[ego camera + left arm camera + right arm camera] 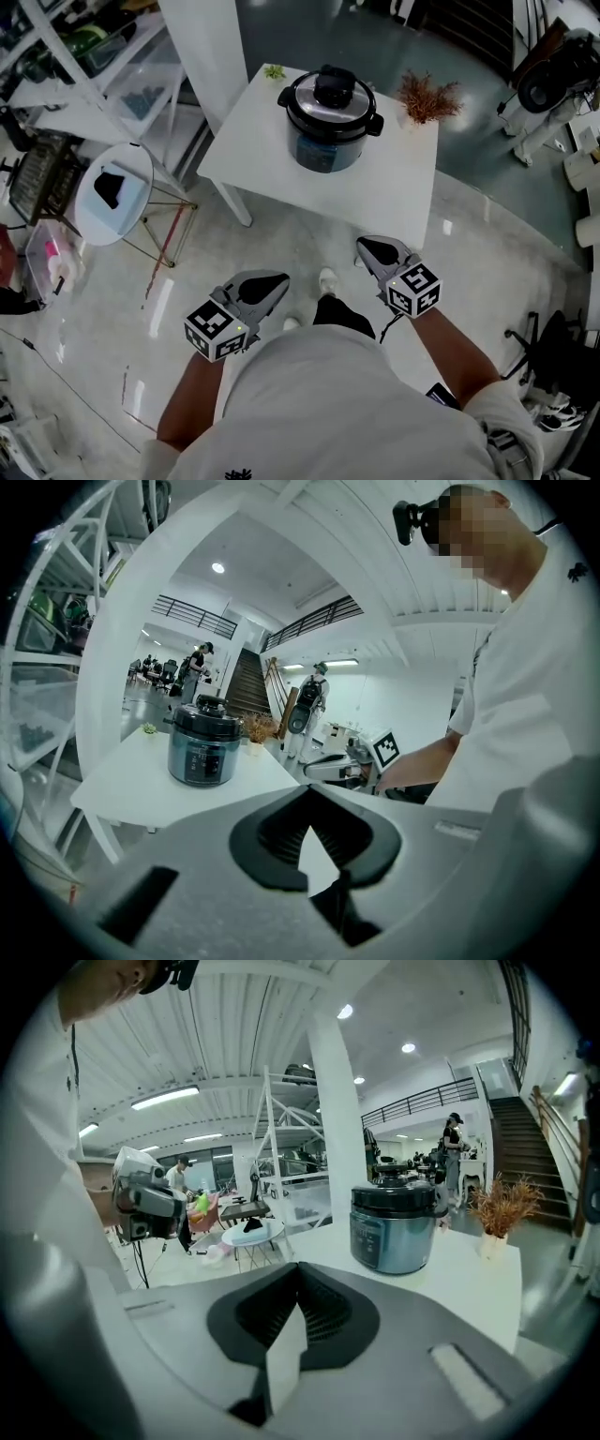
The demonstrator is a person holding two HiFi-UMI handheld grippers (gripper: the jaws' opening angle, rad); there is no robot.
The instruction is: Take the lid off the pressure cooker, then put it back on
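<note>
Fingers of my left gripper [278, 280] and right gripper [367, 247] pressed together, empty, both well apart from lidded pressure cooker [328, 122] on tabletop [384, 197].

The pressure cooker [328, 127] is sitting on the tabletop [375, 202], lid [333, 94] on top, a small plant [274, 71] behind-left, a dried plant [427, 97] just right; a side table [131, 202] is standing further left.

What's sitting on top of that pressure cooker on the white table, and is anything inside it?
The pressure cooker wears its lid, with a black knob in the middle. The lid covers the opening, so the inside cannot be seen.
</note>
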